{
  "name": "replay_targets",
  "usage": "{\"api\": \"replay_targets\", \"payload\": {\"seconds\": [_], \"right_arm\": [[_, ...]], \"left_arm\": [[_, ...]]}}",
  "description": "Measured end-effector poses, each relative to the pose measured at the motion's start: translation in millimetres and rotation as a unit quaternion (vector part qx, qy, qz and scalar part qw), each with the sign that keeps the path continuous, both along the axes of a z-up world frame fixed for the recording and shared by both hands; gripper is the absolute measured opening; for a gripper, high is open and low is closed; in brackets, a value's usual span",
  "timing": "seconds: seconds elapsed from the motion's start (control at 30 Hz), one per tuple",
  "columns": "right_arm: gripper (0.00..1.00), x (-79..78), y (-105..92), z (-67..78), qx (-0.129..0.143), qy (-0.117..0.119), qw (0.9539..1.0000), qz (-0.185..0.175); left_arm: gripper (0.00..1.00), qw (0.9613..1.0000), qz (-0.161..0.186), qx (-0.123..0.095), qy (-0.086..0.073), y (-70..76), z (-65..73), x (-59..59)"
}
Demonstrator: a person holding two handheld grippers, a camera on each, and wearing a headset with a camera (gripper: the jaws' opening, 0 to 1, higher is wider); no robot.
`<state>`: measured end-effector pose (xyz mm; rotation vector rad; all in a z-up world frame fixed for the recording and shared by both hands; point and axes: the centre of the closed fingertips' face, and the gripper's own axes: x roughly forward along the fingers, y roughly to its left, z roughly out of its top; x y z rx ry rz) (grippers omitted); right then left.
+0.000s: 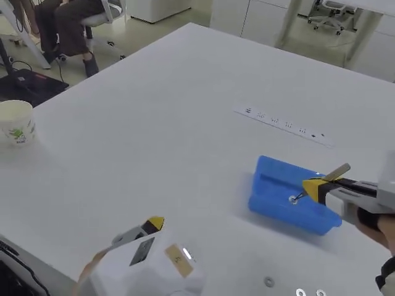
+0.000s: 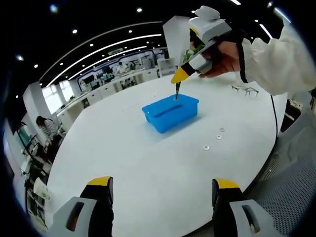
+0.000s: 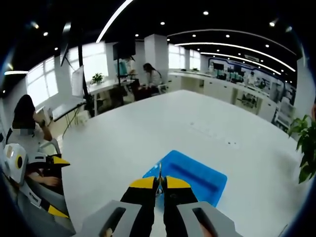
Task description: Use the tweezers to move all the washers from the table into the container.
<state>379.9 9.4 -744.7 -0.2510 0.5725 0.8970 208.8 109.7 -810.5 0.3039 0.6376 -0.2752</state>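
Cup [image 1: 16, 122] sits far left on the white table [image 1: 154, 135], well apart from everything else. Left tongs [image 2: 163, 183] are at the near table edge, spread wide with nothing between them, over bare table. Three washers [image 1: 268, 282] lie loose on the table near the front edge, right of the left tongs and apart from the container; two of them are close together at the very bottom of the head view. Socket strip [image 1: 284, 125] is set flat in the table, behind the container. Blue container [image 1: 278, 213] sits right of centre, open top. Tweezers [image 1: 299, 197] point down into it, tips inside the walls. One washer [image 1: 293, 199] shows at the tips; cannot tell if it is pinched or lying on the container floor. Right tongs [image 1: 315, 188] are at the right edge, over the container's right end, closed narrow on the tweezers' upper part. In the left gripper view, glasses [image 2: 245, 90] lie on the table beyond the right tongs.
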Motion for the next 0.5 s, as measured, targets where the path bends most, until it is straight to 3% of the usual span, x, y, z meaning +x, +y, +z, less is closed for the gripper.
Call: {"api": "replay_targets", "payload": {"seconds": [0.27,0.5], "right_arm": [[0.01,22.1,2.3,-20.6,-0.006,0.006,0.9999,-0.013],[0.01,30.3,11.6,-41.6,-0.012,0.014,0.9998,-0.009]], "left_arm": [[0.83,1.0,-0.003,0.003,0.005,-0.8,-2.1,-1.0],[0.83,0.9999,-0.002,0.005,0.009,-0.9,-3.0,-2.0]]}}
